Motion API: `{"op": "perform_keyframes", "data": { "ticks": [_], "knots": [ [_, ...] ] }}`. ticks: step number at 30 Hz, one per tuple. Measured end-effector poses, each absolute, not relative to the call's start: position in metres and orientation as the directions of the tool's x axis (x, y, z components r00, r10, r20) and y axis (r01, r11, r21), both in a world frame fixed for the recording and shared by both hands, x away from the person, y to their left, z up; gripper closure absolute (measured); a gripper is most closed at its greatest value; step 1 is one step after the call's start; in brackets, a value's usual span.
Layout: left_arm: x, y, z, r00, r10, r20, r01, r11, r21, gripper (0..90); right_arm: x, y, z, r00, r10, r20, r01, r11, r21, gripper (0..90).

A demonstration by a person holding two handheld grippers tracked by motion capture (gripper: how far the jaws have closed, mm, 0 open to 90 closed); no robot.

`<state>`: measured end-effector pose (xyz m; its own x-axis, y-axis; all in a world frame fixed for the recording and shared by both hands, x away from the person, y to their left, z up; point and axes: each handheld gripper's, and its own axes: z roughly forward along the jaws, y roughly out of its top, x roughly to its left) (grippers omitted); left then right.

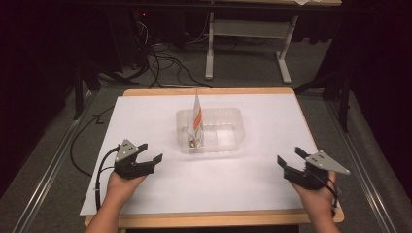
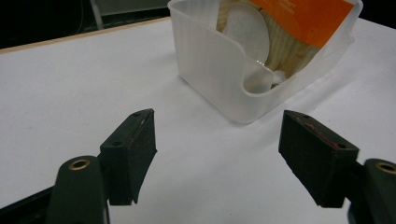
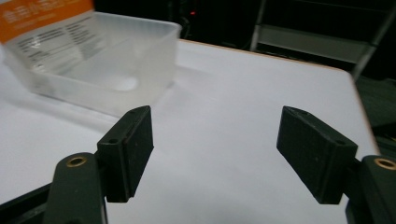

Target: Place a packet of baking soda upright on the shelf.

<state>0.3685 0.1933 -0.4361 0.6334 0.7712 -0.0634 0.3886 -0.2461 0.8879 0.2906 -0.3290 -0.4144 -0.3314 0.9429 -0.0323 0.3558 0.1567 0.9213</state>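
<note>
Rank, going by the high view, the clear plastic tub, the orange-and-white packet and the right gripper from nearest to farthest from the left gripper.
1. Clear plastic tub, mid-table, up and right of the left gripper.
2. Orange-and-white packet, upright in the tub's left part.
3. Right gripper, far right edge.

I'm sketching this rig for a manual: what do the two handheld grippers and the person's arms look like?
Both the left gripper and the right gripper are black, each with two blocky jaws, brass-coloured rivets at the jaw bases and a grey three-cornered plate on top. A black cable trails from the left one. The forearms show no sleeves.
</note>
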Motion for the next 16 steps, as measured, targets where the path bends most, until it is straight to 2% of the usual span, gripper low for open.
{"op": "perform_keyframes", "data": {
  "ticks": [3, 6, 9, 16],
  "knots": [
    [0.369, 0.192, -0.437, 0.634, 0.771, -0.062, 0.391, -0.250, 0.886, 27.9, 0.285, -0.348, -0.416, -0.291, 0.957, -0.011, 0.357, 0.119, 0.926, 27.2],
    [0.370, 0.187, -0.440, 0.640, 0.767, -0.051, 0.399, -0.274, 0.875, 27.8, 0.293, -0.368, -0.433, -0.256, 0.966, 0.029, 0.405, 0.080, 0.911, 27.8],
    [0.370, 0.184, -0.440, 0.641, 0.767, -0.042, 0.396, -0.283, 0.873, 27.7, 0.306, -0.367, -0.447, -0.257, 0.966, -0.009, 0.464, 0.132, 0.876, 28.1],
    [0.369, 0.187, -0.439, 0.650, 0.759, -0.030, 0.379, -0.290, 0.879, 27.3, 0.306, -0.357, -0.443, -0.280, 0.960, -0.017, 0.445, 0.146, 0.883, 28.0]
  ]
}}
